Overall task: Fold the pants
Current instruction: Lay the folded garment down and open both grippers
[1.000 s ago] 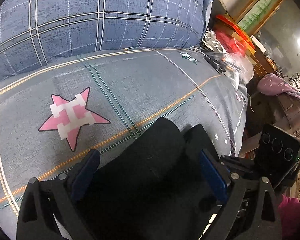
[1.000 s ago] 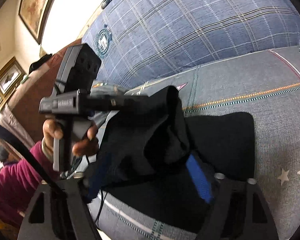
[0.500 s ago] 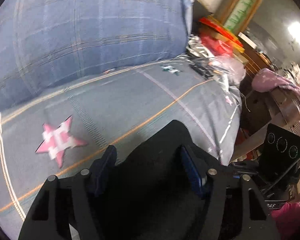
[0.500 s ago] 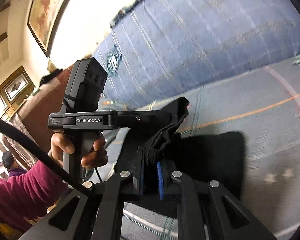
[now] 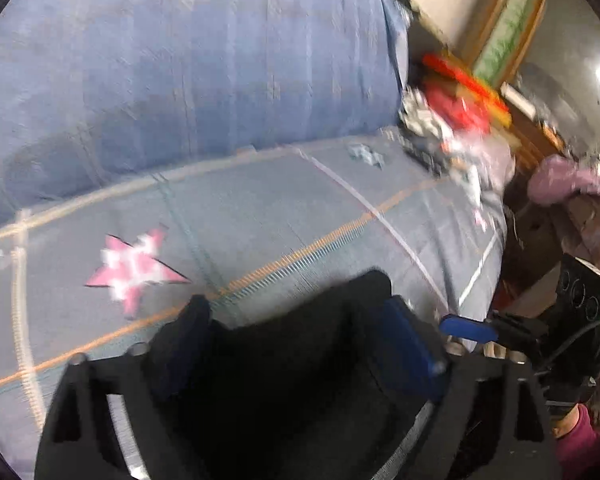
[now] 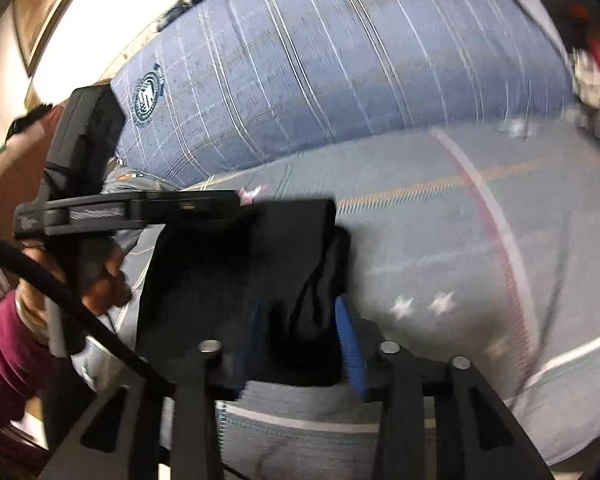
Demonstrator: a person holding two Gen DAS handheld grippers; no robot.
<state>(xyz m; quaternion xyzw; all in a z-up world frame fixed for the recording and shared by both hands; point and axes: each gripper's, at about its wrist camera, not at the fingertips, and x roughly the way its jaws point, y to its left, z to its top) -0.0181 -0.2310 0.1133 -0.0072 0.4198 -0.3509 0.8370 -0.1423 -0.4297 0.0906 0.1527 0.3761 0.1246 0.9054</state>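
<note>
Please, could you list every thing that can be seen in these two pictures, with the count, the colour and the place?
pants: one, black, on the bed between both tools.
bedsheet: one, grey with lines, under the pants.
star patch: one, pink, on the sheet, left.
quilt: one, blue plaid, behind the sheet.
clutter: red and blurred, at the far bed end; count unclear.
left tool: black, around the pants.
right tool: blue pads, around the pants.
hand: one, holds the left tool.
</note>
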